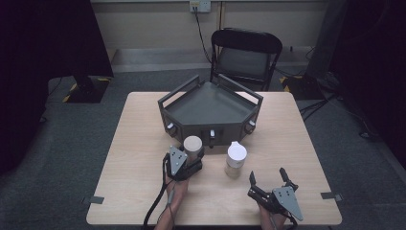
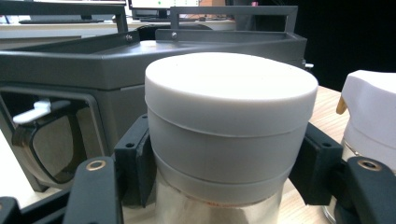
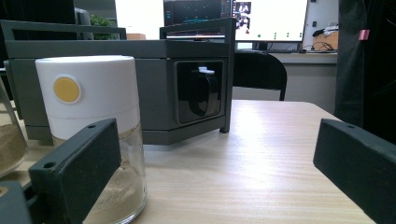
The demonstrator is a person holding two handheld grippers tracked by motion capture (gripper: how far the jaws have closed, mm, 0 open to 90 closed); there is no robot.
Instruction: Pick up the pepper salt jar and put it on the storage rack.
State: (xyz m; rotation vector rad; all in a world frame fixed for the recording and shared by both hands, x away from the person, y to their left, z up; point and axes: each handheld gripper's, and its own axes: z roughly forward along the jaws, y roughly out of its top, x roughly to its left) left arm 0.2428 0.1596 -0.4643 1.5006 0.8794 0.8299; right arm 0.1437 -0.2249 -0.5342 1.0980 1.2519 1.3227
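Observation:
Two glass jars with white lids stand on the wooden table in front of a dark grey angular tray stand (image 1: 210, 108). My left gripper (image 1: 189, 155) is shut on the left jar (image 1: 193, 146); in the left gripper view its pads press the jar's white lid (image 2: 229, 126) on both sides. The second jar (image 1: 235, 159), with a yellow dot on its lid (image 3: 88, 93) and tan powder inside, stands to the right, untouched. My right gripper (image 1: 270, 179) rests near the table's front right, open and holding nothing, with that jar just left of its jaws.
The grey tray stand (image 3: 140, 70) has rails on top and small windowed compartments with clips in its front faces. A black folding chair (image 1: 246, 55) stands behind the table. Bare wood lies to the left and right of the stand.

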